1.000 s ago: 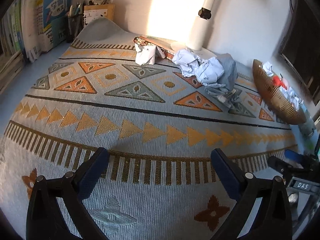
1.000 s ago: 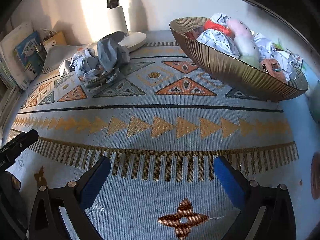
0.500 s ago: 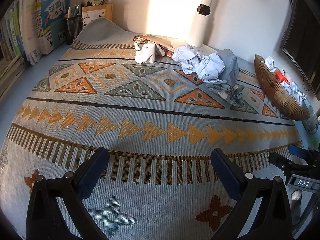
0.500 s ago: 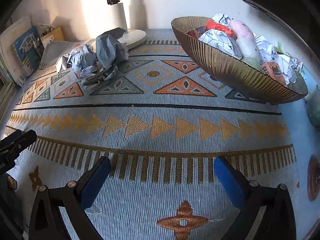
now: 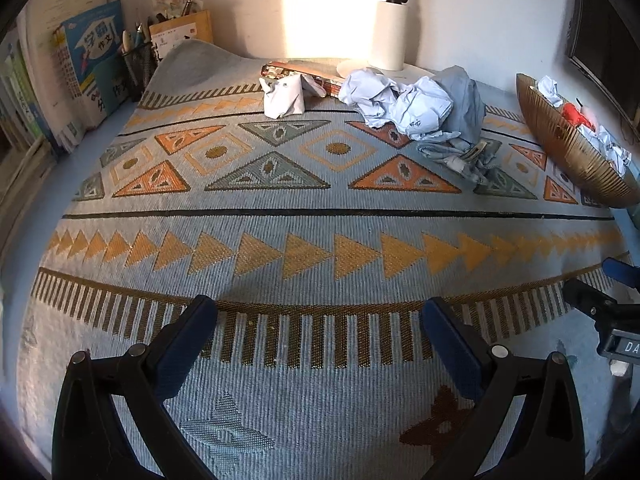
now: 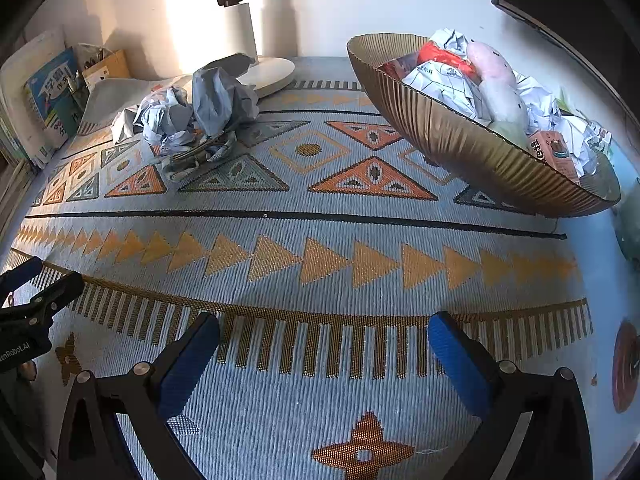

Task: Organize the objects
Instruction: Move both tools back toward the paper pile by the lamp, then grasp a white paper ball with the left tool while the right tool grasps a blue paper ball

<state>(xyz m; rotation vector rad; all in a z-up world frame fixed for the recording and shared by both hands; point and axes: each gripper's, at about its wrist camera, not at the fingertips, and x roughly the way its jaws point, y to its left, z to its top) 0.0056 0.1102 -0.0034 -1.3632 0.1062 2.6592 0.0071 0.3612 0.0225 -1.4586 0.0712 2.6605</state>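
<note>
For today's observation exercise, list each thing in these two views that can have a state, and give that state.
left gripper: open, empty
right gripper: open, empty
gold bowl: tilted, heaped with crumpled paper and a pink plush toy
crumpled paper pile: loose on the mat
blue cloth: bunched beside the pile
pen holder: upright, holding pens

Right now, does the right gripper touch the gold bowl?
Apart. The right wrist view shows bare mat between the right gripper and the gold bowl.

Count: one gold bowl (image 6: 472, 152), one white lamp (image 5: 390, 28), one patterned mat (image 5: 320, 224). One paper/cloth heap (image 5: 420, 108), one separate paper wad (image 5: 282, 96). Two tongs: left (image 5: 318, 320), right (image 6: 324, 332).
</note>
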